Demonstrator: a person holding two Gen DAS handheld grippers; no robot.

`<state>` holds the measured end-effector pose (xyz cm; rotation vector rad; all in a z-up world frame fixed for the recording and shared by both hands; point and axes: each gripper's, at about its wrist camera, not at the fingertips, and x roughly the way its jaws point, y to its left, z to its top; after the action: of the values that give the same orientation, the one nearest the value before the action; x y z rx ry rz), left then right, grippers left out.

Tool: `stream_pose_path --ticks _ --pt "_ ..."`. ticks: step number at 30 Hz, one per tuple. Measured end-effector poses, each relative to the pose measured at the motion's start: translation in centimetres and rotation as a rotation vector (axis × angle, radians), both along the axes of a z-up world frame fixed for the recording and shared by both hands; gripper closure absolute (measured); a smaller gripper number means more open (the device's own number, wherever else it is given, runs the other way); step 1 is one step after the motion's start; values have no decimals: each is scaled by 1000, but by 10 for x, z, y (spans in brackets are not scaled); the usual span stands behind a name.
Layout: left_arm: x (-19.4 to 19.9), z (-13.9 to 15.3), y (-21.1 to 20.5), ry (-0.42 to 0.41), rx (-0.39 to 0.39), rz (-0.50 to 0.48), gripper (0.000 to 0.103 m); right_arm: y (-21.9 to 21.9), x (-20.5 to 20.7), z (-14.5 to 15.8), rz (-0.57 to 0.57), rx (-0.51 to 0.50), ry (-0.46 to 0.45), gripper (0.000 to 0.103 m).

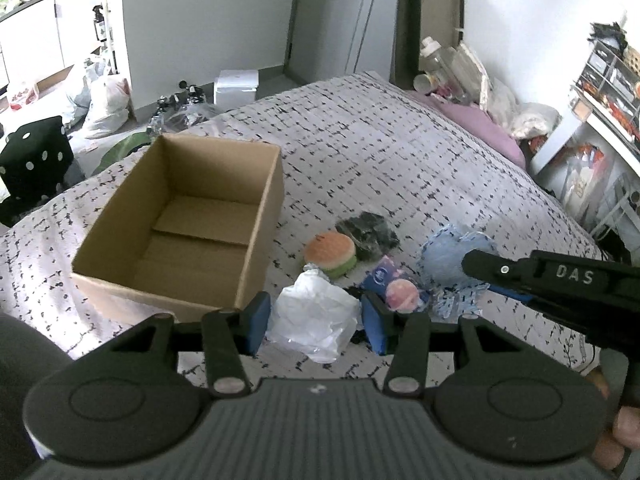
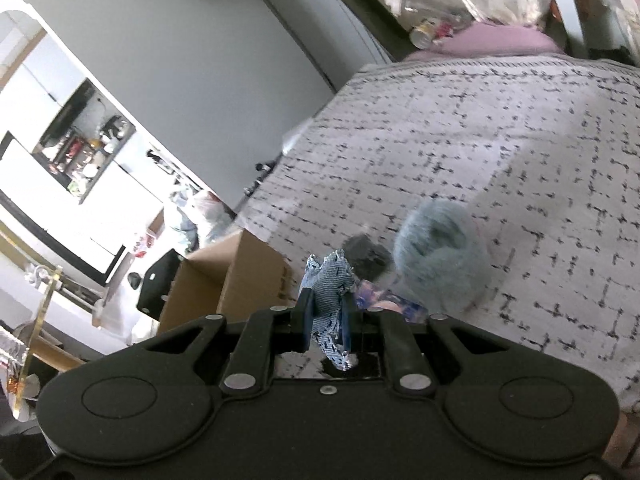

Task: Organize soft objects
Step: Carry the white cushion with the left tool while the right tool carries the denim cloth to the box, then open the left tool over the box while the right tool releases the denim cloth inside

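Clamping a crumpled white bag [image 1: 316, 316], the left gripper [image 1: 316, 320] hangs beside the cardboard box [image 1: 256, 216]; the right gripper [image 2: 326, 320] pinches blue patterned cloth [image 2: 330, 284].

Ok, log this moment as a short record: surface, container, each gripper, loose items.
surface: bed with patterned cover
container: cardboard box, open, nothing visible inside
left gripper: jaws around a white crumpled bag; whether the pads press it cannot be told
right gripper: jaws shut on a blue patterned cloth, held above the bed
loose items: burger-shaped toy, dark bundle, blue printed packet, fluffy blue-grey item
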<state>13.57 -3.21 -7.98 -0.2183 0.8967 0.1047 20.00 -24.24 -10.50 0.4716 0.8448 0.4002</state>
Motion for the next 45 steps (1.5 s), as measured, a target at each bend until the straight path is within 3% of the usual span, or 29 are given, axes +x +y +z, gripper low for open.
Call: stream_pose_path --ticks 17,35,45 --pt "13 8 78 -31 -20 123 54 56 3 20 127 103 -157 89" --pt "31 -18 140 33 -51 229 54 136 13 3 272 35 -84 89" --pt "44 -50 157 139 -72 243 51 166 18 -7 335 -12 -48 89"
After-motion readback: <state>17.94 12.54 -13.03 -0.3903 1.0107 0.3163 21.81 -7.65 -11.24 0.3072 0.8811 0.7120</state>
